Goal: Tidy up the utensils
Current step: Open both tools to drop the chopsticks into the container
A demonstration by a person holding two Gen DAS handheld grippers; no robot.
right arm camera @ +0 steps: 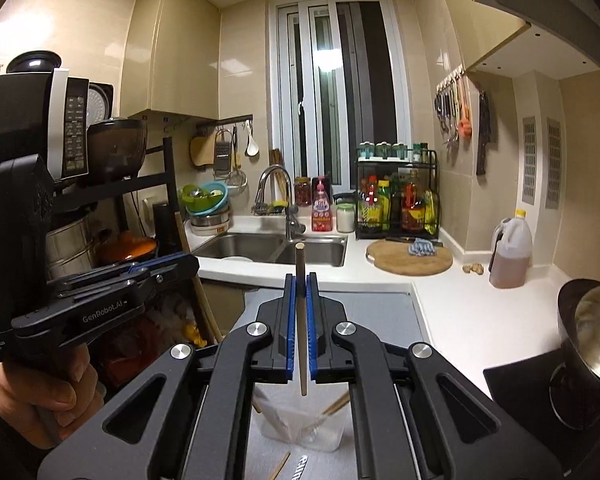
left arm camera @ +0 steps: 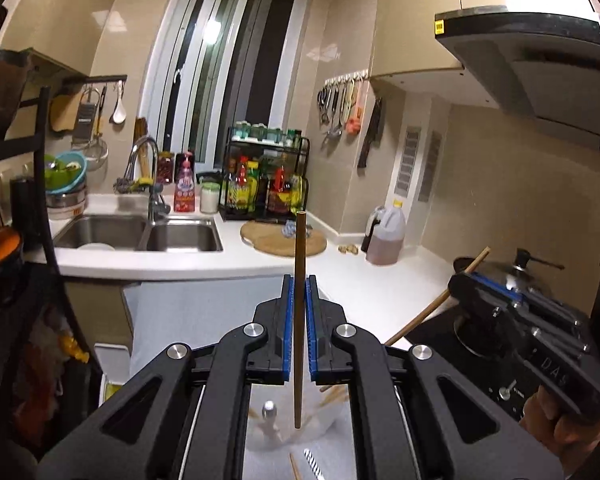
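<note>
Left gripper [left arm camera: 299, 280] is clamping a dark chopstick [left arm camera: 299, 320] upright; right gripper [right arm camera: 300, 280] is clamping a pale chopstick [right arm camera: 301, 320] (both above a clear container [right arm camera: 300, 420] holding more sticks).

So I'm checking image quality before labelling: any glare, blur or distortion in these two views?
Left wrist: lamp glare on the window, walls bow from fisheye, chopstick sharp. Right wrist: same glare, pot at the edge stretched.

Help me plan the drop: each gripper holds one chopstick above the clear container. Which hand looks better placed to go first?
Left, marginally. The left gripper holds its chopstick upright, tip hanging over the clear container. The right gripper's chopstick tip ends higher above it.
</note>
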